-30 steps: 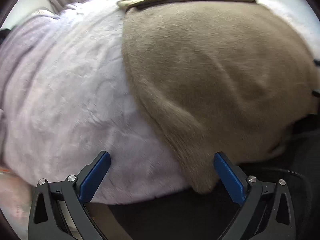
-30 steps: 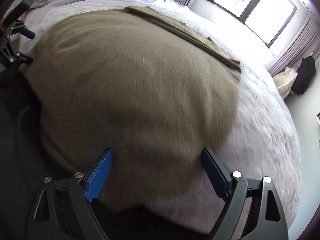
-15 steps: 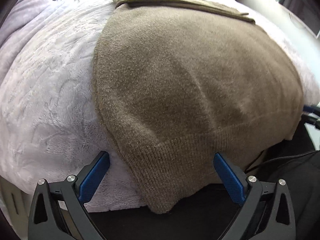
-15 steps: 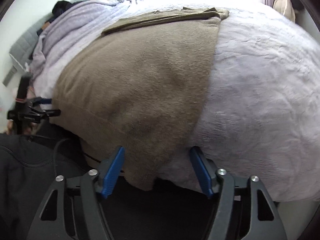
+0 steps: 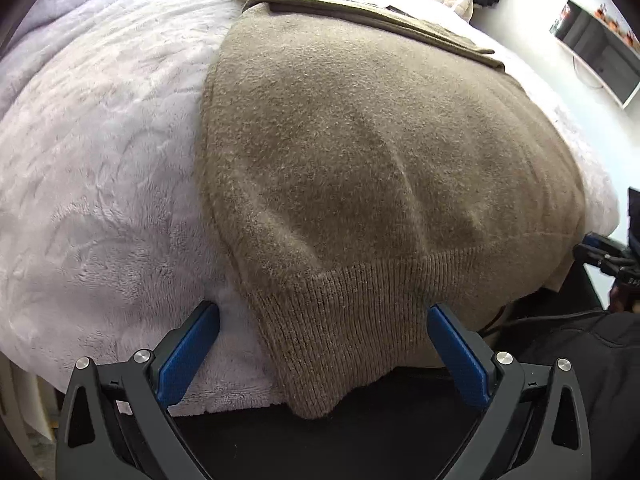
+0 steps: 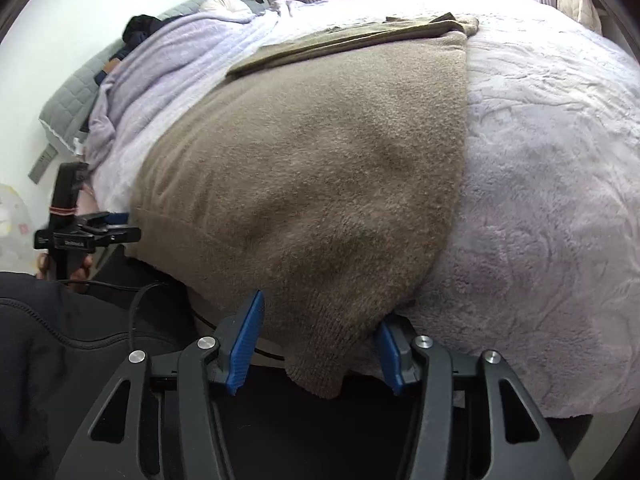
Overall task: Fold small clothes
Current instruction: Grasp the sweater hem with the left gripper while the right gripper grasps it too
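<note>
A brown knit sweater (image 5: pixel 360 168) lies flat on the pale fleece blanket (image 5: pixel 100 184). The left gripper (image 5: pixel 323 350) gapes wide around its 6 o'clock hem corner, pads clear. The right gripper (image 6: pixel 316 340) is closing around the opposite corner, not yet pinching. No legible writing anywhere.

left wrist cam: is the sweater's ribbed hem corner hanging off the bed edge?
Yes. The brown sweater lies on the white blanket, and its ribbed corner droops past the blanket's near edge.
</note>
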`<state>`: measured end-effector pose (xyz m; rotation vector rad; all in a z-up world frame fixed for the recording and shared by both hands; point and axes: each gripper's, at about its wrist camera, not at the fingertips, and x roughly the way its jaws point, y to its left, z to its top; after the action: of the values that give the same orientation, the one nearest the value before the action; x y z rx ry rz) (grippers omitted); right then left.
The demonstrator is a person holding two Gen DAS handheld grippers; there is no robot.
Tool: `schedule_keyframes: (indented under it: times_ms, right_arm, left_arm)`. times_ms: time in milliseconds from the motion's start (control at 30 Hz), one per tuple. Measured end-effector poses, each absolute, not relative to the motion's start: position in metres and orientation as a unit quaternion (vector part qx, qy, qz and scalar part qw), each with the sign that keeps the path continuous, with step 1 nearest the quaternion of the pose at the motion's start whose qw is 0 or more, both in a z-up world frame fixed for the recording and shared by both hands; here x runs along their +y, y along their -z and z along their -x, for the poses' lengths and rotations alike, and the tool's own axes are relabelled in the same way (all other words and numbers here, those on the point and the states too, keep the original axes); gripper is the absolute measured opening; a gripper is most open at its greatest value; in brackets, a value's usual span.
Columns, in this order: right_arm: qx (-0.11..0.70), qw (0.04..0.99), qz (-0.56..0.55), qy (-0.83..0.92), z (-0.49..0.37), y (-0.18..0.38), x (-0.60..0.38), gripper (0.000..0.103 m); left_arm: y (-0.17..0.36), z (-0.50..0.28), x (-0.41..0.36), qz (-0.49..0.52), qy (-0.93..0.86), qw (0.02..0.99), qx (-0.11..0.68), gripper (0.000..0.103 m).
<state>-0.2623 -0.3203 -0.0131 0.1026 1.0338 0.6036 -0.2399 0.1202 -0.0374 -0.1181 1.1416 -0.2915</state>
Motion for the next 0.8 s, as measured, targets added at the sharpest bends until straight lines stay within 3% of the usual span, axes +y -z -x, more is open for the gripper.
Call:
schedule_keyframes:
  times_ms: [300,367,400,533,600,700,767,800]
  right_arm:
    - [0.497,0.815,-0.028,-0.296,0.261,0.02,-0.302,0.057]
    - [0.494,0.817,-0.026,-0.296,0.261,0.018,-0.3,0.051]
    - [0.492,0.818,-0.02,-0.298,0.262,0.017,-0.298,0.045]
    - [0.498,0.815,-0.009,-0.295,0.259,0.021,-0.292,0.044]
    - [0.498,0.815,-0.02,-0.295,0.258,0.021,-0.294,0.044]
    - [0.508,0.808,-0.058,-0.294,0.25,0.026,-0.302,0.044]
    - [0.508,0.807,-0.074,-0.293,0.248,0.029,-0.305,0.039]
    - [0.508,0.808,-0.072,-0.29,0.248,0.029,-0.305,0.021]
  left_arm:
    - [0.038,0.248,0.127,0.114,0.149,0.816,0.546,0.103]
    - [0.036,0.25,0.118,0.12,0.167,0.81,0.549,0.103]
    - [0.036,0.25,0.113,0.113,0.167,0.812,0.548,0.096]
    - [0.042,0.254,0.112,0.087,0.15,0.812,0.557,0.057]
    - [0.042,0.255,0.124,0.105,0.148,0.81,0.557,0.046]
    - [0.047,0.257,0.141,0.145,0.16,0.798,0.563,0.048]
    - [0.049,0.257,0.145,0.151,0.161,0.796,0.564,0.049]
    - [0.048,0.259,0.145,0.148,0.159,0.798,0.563,0.049]
